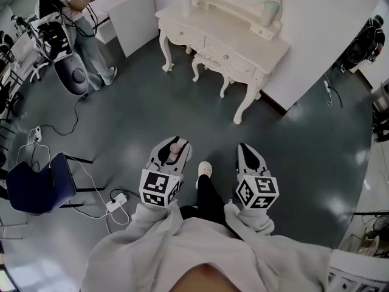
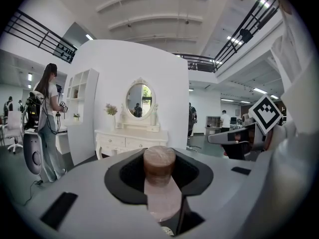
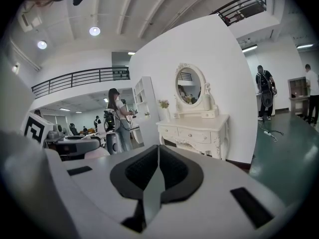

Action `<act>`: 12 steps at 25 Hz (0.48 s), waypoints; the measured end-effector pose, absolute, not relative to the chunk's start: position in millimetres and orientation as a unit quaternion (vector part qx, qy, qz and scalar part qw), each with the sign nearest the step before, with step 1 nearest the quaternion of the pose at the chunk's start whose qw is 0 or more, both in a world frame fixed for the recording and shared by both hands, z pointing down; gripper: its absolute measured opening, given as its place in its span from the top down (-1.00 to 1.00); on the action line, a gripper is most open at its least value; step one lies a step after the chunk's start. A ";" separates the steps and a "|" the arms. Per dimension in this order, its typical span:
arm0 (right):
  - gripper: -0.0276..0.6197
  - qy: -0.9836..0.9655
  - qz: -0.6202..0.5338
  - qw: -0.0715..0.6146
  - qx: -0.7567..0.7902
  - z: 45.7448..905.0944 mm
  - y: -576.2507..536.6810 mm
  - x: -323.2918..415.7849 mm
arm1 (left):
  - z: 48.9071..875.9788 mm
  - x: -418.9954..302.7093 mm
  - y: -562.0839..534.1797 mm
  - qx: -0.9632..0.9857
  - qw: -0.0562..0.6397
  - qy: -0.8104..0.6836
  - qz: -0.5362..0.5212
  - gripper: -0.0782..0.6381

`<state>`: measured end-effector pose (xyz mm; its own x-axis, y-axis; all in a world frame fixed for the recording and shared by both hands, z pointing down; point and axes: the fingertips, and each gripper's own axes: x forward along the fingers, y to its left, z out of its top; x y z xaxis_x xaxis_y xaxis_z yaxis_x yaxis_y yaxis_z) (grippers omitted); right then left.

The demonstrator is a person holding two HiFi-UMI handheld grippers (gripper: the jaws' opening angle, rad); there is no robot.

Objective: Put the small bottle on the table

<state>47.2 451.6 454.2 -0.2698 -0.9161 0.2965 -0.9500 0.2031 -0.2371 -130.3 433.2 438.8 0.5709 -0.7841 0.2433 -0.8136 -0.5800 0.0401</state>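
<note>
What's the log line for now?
left gripper shut on small bottle | right gripper shut, empty | dressing table ahead, bottle not placed

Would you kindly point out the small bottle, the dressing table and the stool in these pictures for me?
small bottle [image 2: 159,159], left gripper view, on its brown cap.
dressing table [image 1: 214,27], head view, on its bare top.
stool [image 1: 209,64], head view, on its seat.
</note>
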 end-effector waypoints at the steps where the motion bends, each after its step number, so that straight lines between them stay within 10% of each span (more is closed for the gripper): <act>1: 0.80 -0.775 0.188 0.046 0.601 454.8 441.9 48.8 | 439.7 -129.1 423.7 0.882 0.074 -0.454 0.101 0.41; 12: 0.80 -0.778 0.200 0.055 0.593 455.0 331.5 78.4 | 440.2 -99.3 313.5 0.880 0.089 -0.454 0.104 0.41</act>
<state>78.4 331.5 455.0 -0.2904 -0.9011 0.3221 -0.9447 0.2164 -0.2463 -99.3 313.5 440.2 0.5659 -0.7812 0.2635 -0.8180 -0.5719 0.0614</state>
